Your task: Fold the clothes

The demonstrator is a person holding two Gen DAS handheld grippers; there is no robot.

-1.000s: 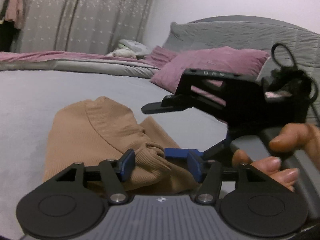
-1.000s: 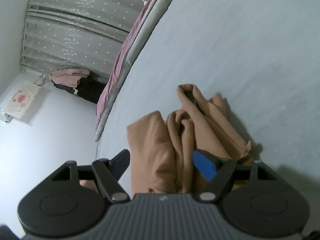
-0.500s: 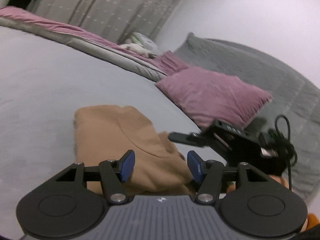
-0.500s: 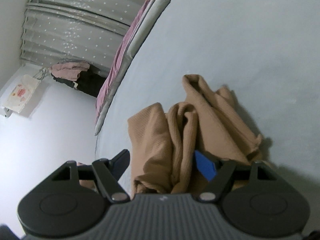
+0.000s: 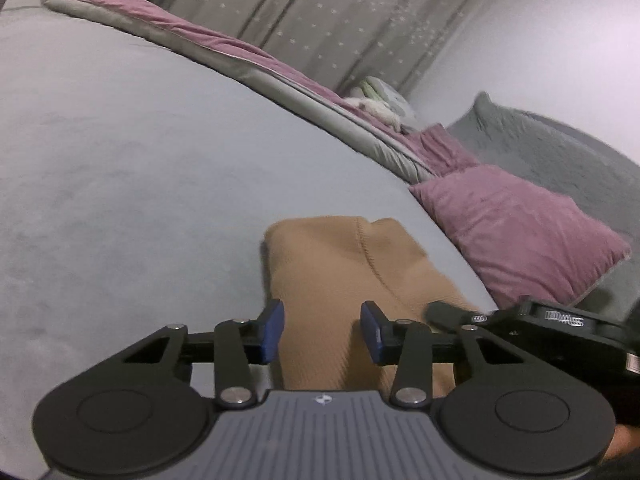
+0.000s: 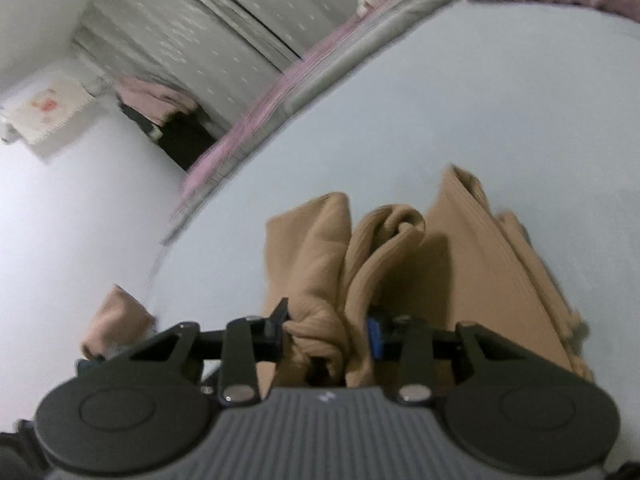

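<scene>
Swung upward since a moment ago, the right gripper (image 6: 326, 330) now clamps a bunched fold of the tan knit garment (image 6: 460, 272) on the grey bed (image 5: 120, 184), near a pink pillow (image 5: 520, 232) at its head edge; the left gripper (image 5: 322, 332) hovers over the garment, fingers apart.

We see a tan ribbed sweater (image 5: 340, 264) on the pale grey bedspread (image 5: 120, 184), beside a mauve pillow (image 5: 516, 232), with grey white-flecked curtains (image 5: 320, 12) beyond the bedspread's pink-edged far side.
</scene>
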